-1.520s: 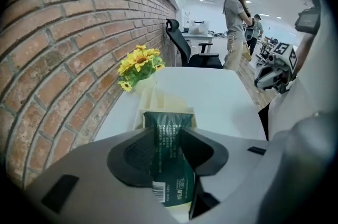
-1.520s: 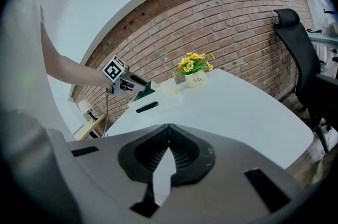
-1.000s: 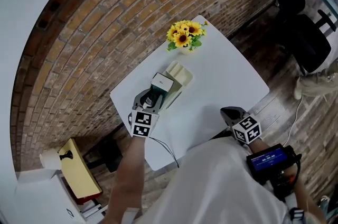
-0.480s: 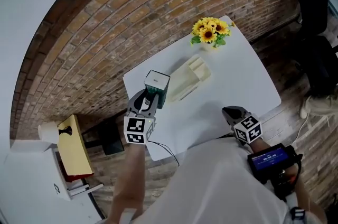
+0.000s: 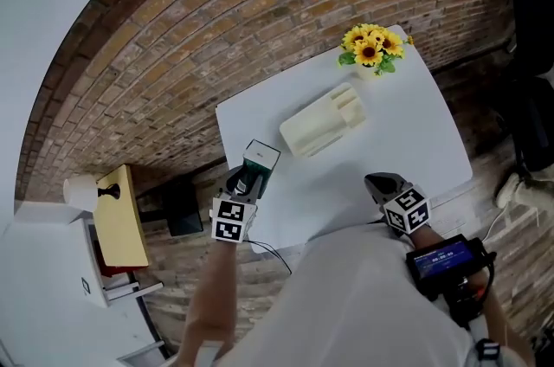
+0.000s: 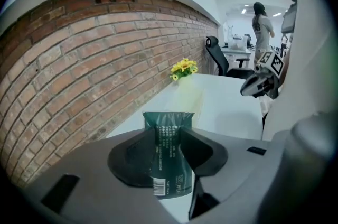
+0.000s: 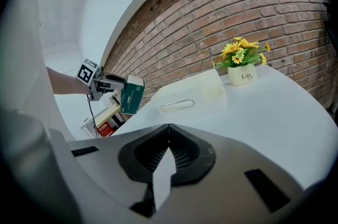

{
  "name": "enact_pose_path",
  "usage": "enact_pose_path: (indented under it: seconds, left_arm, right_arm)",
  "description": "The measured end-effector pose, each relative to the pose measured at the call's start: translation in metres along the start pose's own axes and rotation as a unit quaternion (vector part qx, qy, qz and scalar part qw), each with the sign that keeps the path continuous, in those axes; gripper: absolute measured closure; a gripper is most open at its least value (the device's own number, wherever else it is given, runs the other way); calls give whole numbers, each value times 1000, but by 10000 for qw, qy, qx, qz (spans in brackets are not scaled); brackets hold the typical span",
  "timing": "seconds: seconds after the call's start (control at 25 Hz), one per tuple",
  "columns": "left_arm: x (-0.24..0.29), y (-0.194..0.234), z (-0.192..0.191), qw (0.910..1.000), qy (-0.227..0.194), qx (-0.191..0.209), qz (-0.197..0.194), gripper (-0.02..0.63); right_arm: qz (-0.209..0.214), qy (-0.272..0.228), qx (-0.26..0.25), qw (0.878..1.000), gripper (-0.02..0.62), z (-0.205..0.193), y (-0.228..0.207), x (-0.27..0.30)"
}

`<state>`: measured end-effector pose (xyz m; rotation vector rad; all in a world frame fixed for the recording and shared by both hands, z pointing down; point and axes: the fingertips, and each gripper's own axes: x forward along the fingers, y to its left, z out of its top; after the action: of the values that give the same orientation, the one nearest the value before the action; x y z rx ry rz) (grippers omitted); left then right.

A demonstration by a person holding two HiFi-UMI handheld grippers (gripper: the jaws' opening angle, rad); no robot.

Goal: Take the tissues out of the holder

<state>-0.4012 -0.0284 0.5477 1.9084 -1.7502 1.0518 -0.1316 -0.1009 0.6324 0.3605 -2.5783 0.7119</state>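
The left tongs (image 5: 249, 177) clamp the green tissue pack (image 5: 260, 159) on end at the bench's (image 5: 407, 140) left edge, well apart from the holder (image 5: 325, 123) lying beyond toward the flowers (image 5: 374, 48); the right tongs (image 5: 382, 184) are pinched together, empty.

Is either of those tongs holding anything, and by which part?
The left tongs grip the green tissue pack near one end; the right tongs hold nothing.

Dark green tissue pack (image 5: 257, 170), cream holder (image 5: 325, 121), yellow sunflowers (image 5: 372, 45), white table (image 5: 407, 131), red brick wall (image 5: 173, 54)
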Motion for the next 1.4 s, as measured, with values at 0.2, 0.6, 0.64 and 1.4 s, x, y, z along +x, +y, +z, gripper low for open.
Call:
enact_pose_path:
  seconds: [0.2, 0.6, 0.64, 1.4]
  left_arm:
    - [20, -20, -44, 9963, 694, 256, -439, 446]
    - [70, -28, -53, 9867, 1163, 587, -976, 445]
    - [75, -29, -54, 9860, 1189, 590, -1008, 445]
    - [101, -7, -61, 9914, 955, 606, -652, 443]
  right_arm:
    - [-47, 33, 67, 10000, 589, -6, -1, 0]
    - [-266, 18, 107, 9996, 589, -11, 4, -5]
    - [-287, 15, 115, 9995, 589, -11, 3, -6]
    - [-588, -98, 57, 9982, 589, -14, 7, -7]
